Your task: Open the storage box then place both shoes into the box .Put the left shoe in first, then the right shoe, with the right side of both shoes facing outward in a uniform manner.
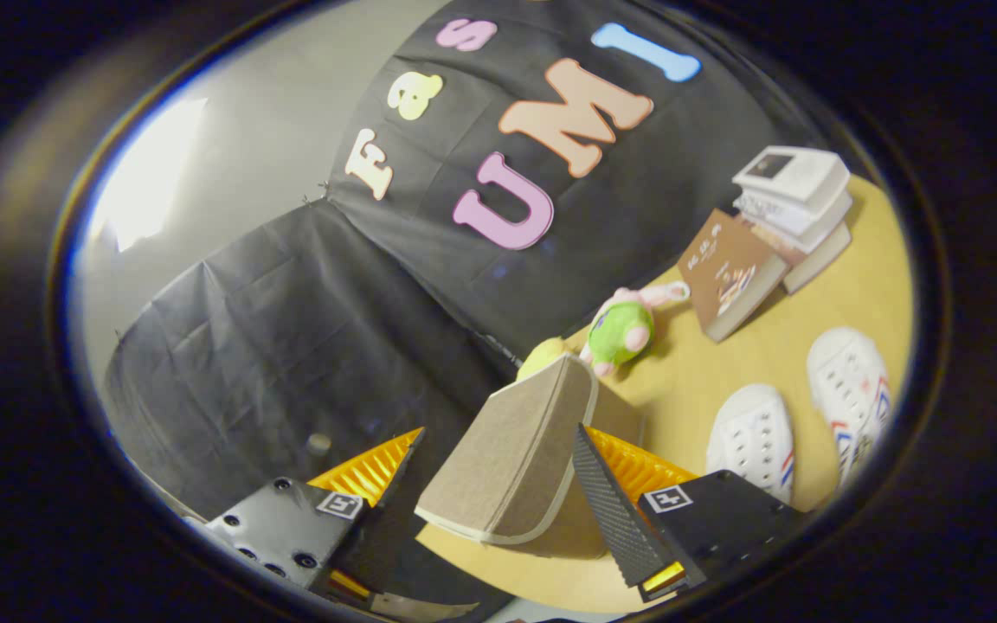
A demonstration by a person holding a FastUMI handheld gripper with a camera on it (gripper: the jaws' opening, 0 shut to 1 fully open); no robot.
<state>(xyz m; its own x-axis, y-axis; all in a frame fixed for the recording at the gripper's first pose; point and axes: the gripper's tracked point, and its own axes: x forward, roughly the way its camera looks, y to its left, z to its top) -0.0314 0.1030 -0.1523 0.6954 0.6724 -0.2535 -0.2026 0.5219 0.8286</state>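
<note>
Presently, item by item. Gripper (498, 510): two black fingers with orange ribbed backing, spread fairly wide, the left finger (382, 502) on one side and the right finger (615, 510) on the other. Between them sits the lid (511, 459) of a storage box, a tan fabric panel with pale piping, raised and tilted up on edge. Whether both fingers press on the lid cannot be told; the right finger lies against its edge, the left finger's contact is hidden.

Box body (615, 411): tan, partly seen just behind the raised lid, on the wooden table (862, 294).

Shoes: two white sneakers with red and blue side stripes, side by side on the table beyond the right finger, well apart from the box; the nearer shoe (751, 437) beside the farther shoe (849, 385).

Plush toy (624, 329): green and pink, lying just beyond the box, with a yellow soft object (542, 353) touching the lid's top corner.

Books: a brown book (728, 272) leaning against a stack of books (797, 203) at the table's far side.
</note>
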